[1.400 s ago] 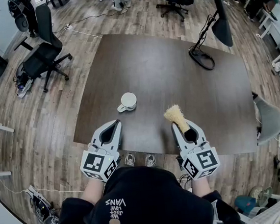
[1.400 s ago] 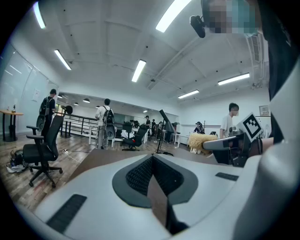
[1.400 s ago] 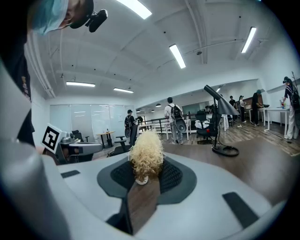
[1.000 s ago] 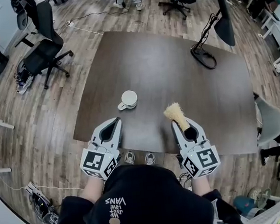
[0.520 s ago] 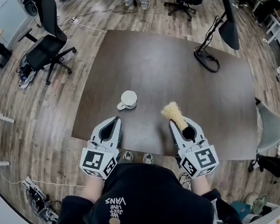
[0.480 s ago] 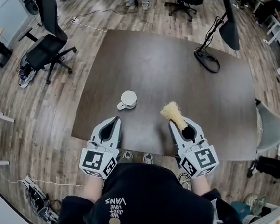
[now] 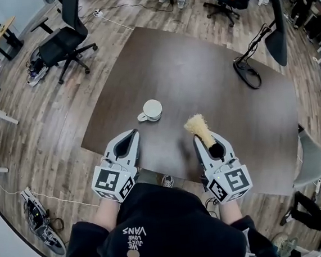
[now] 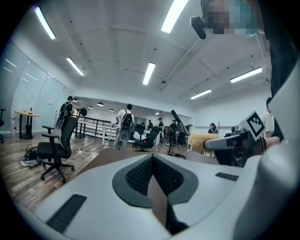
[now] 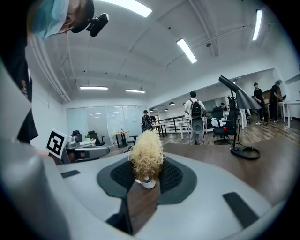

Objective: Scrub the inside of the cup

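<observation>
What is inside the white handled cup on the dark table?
Only a white interior shows in the white handled cup; nothing stands in it. Its near inner wall hides behind the rim. The straw-coloured brush sits outside, in the right tool.

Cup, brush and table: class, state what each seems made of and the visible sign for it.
Cup: probably glazed ceramic; plain white, smooth, with a handle.
Brush: head of pale straw-coloured fibres, perhaps plant fibre or plastic; a frizzy, matte tuft.
Table: dark wood or wood-look laminate; brown, faintly streaked, with a dull sheen.
</observation>
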### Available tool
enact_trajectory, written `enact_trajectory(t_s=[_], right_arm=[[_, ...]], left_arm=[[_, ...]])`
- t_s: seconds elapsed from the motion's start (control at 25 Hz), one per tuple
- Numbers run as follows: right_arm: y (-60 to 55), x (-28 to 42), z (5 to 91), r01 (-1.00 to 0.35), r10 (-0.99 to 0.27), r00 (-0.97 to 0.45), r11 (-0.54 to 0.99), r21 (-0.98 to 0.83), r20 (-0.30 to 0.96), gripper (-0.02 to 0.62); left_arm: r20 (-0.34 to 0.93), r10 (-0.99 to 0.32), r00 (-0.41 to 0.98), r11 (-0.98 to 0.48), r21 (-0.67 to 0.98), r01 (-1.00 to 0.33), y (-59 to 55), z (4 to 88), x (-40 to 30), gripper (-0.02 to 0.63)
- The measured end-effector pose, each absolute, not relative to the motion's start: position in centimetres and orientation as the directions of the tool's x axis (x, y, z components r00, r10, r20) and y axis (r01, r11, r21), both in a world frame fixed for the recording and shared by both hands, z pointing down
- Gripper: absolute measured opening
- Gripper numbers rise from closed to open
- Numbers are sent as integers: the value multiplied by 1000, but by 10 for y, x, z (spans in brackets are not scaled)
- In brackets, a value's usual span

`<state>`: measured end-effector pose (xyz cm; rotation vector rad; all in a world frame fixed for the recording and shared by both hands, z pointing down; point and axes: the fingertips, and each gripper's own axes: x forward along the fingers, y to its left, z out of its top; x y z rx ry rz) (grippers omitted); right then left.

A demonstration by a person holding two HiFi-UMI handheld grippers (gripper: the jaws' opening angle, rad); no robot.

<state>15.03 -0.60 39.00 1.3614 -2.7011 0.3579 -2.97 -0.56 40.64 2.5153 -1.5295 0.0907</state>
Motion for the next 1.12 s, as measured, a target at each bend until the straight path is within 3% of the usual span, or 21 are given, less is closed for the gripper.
enact_trajectory(t_s=[1.12], right_arm=[[-88, 83, 411, -844, -810, -537, 516, -147, 237, 112]], left_arm=[[272, -752, 601, -596, 109, -795, -97, 455, -59, 11]])
